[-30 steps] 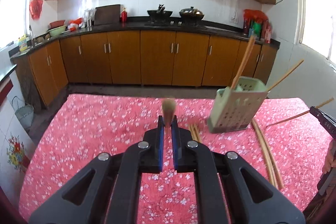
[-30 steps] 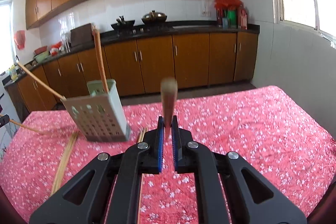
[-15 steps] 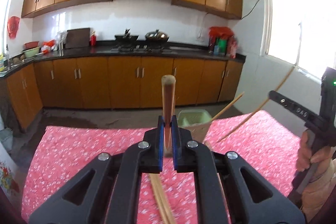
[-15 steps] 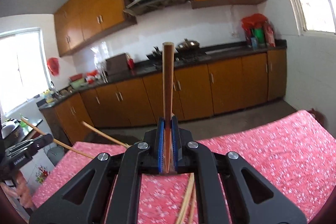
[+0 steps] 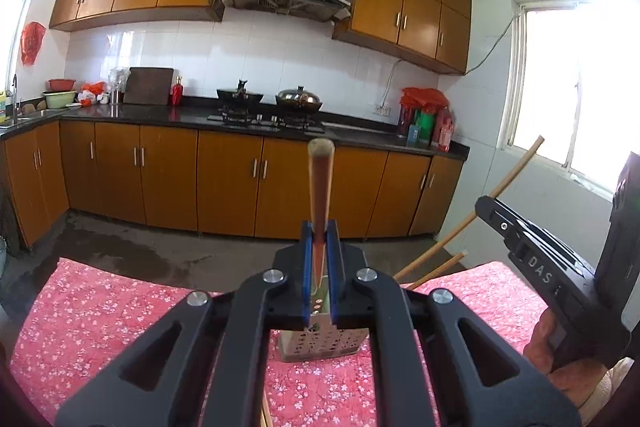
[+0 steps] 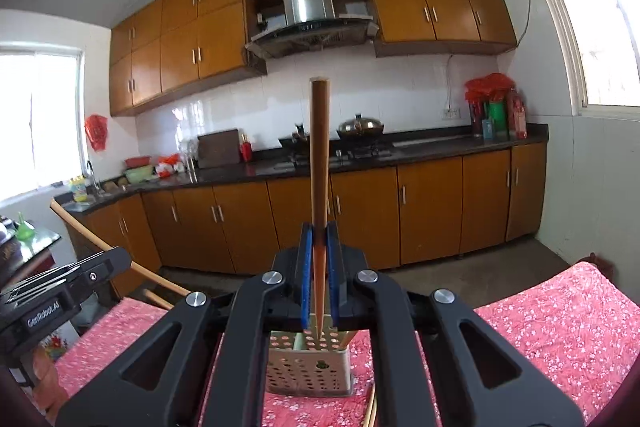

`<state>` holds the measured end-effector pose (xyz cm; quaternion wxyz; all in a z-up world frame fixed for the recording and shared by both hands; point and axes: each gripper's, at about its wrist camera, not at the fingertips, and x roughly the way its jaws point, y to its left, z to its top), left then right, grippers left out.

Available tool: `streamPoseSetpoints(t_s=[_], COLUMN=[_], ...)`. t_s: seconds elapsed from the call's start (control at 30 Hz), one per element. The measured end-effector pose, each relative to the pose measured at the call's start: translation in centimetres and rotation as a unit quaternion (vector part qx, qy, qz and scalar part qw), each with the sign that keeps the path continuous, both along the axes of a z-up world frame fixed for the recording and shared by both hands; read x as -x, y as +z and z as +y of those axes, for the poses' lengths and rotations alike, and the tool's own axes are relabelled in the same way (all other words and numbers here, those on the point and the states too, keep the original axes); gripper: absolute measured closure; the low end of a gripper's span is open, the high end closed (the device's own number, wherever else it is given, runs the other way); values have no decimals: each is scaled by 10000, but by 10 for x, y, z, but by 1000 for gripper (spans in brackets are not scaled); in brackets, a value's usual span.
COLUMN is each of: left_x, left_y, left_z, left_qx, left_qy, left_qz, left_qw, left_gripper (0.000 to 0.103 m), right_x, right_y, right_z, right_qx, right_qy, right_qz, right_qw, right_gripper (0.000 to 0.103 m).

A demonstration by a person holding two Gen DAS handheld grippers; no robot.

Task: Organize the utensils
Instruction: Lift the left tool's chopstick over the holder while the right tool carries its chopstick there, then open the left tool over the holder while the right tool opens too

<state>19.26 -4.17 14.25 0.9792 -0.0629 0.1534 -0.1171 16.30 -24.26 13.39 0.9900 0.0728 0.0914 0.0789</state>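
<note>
Left wrist: tool (image 5: 320, 239) clamps chopstick (image 5: 320, 183) above holder (image 5: 320, 345).

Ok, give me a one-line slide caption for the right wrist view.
Right gripper holds a chopstick upright, its tip over the perforated utensil holder on the red floral tablecloth.

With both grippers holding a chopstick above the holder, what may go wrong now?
1. The left gripper and right gripper each pinch one chopstick over the same perforated holder; the tools may collide.
2. Chopsticks already in it lean outward; a knock might tip the light holder on the soft red cloth.
</note>
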Motion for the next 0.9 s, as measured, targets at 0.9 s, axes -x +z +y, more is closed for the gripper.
streamPoseSetpoints(t_s=[0.9], left_x=[17], left_y=[-14], left_z=[45], left_qx=[247], left_qy=[336], left_qz=[-8], left_qw=[9991], left_gripper=[77], right_x=[20], right_y=[-15], right_z=[-36], right_qx=[-303], right_qy=[-432], right_qz=[401], right_qw=[9978], right_gripper=[84])
